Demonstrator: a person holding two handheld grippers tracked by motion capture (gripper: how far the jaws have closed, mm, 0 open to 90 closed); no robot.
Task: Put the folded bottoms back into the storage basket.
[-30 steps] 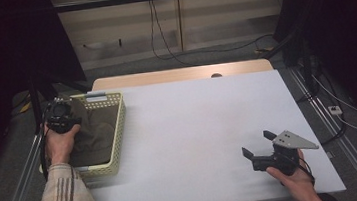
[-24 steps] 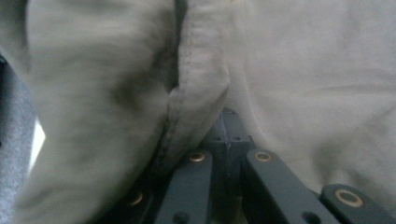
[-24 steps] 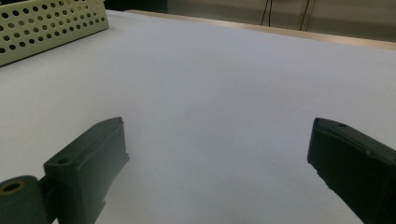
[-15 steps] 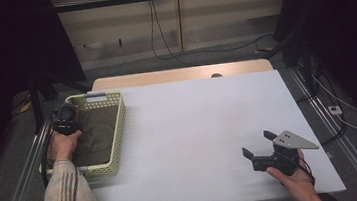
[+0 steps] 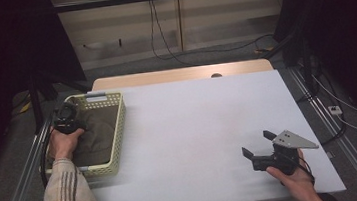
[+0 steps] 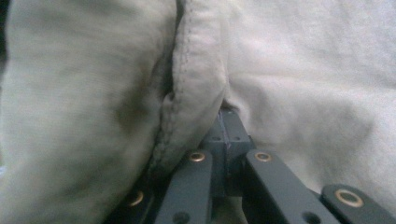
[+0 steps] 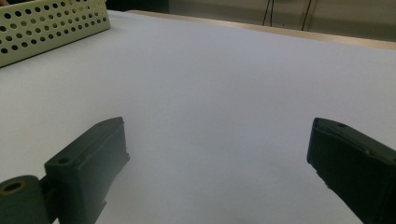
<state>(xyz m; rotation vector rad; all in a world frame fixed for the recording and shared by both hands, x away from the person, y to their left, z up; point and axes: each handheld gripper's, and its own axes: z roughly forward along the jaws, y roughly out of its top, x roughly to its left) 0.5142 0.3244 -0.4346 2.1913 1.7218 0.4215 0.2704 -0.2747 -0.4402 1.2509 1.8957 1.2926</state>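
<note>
Down in the perforated plastic basket, left tongs pinching soft hemmed cloth; right tongs agape

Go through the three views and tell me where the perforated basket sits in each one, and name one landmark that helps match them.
High view: the basket stands at the left edge of the white table, holding grey-green cloth.
Left gripper view: the basket is hidden; cloth lies right against the shut left tool.
Right gripper view: its perforated wall is at top left.
Shared landmark: the cloth ties the high and left gripper views; the white table ties high and right.
</note>
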